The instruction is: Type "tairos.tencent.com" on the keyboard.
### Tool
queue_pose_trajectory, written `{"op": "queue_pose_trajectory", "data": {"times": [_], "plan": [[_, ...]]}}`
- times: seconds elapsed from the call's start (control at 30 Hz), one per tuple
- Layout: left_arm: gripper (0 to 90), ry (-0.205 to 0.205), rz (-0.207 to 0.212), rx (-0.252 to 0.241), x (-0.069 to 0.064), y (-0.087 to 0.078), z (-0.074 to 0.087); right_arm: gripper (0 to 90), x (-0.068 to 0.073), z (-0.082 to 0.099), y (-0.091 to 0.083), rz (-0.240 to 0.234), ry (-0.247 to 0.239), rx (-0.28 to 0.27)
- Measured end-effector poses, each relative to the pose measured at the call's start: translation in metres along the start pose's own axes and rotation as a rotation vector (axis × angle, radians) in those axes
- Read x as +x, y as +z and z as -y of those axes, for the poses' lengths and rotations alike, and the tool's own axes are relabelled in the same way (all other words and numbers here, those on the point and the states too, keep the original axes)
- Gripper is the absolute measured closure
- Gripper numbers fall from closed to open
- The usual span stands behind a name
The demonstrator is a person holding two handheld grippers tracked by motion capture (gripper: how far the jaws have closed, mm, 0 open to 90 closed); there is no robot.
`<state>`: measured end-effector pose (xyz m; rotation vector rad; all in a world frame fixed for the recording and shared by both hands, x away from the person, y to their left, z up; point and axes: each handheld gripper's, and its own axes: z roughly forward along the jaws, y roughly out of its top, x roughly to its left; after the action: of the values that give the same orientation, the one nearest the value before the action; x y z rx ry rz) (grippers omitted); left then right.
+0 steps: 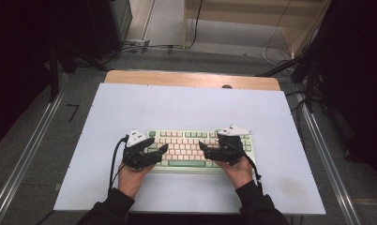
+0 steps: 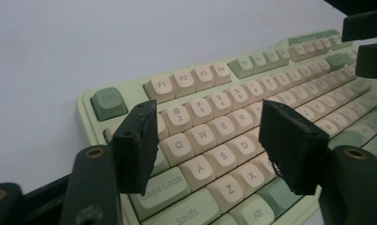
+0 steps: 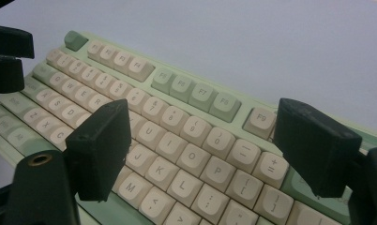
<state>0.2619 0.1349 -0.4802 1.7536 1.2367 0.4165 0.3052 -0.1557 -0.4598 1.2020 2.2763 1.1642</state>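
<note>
A pale green keyboard [image 1: 184, 140] with cream keys lies on the white table sheet [image 1: 186, 108]. My left gripper [image 1: 159, 150] hovers over its left end, jaws apart and pointing inward. In the left gripper view the left gripper [image 2: 210, 140] stands open above the Q, A and Z keys of the keyboard [image 2: 210, 75], with nothing between its fingers. My right gripper [image 1: 203, 149] hovers over the right half. In the right gripper view the right gripper [image 3: 205, 140] is open above the letter and bracket keys of the keyboard [image 3: 177, 84], holding nothing. Whether either touches the keys is unclear.
The white sheet covers a wooden table [image 1: 191, 77]. Dark stands and cables line the floor at both sides and behind. Each gripper view also catches the other gripper: the right gripper [image 2: 365, 37] and the left gripper [image 3: 6, 56].
</note>
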Motion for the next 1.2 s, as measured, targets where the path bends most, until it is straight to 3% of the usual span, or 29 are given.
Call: {"op": "queue_pose_trajectory", "data": {"times": [0.23,0.5,0.8,1.2], "plan": [[55.7,-0.006,0.019,-0.013,-0.004,0.002,-0.004,18.2,-0.003,0.000,-0.002,0.006,0.016,-0.005],[89.4,0.009,0.044,-0.025,-0.008,0.009,-0.009,18.6,-0.005,0.000,0.000,0.010,0.018,0.002],[90.0,0.034,0.048,0.017,-0.018,0.028,-0.015,18.7,-0.005,0.001,0.001,0.014,0.021,0.006],[90.0,0.033,0.059,0.083,-0.022,0.045,-0.014,18.8,-0.005,0.001,0.002,0.014,0.021,0.011]]}}
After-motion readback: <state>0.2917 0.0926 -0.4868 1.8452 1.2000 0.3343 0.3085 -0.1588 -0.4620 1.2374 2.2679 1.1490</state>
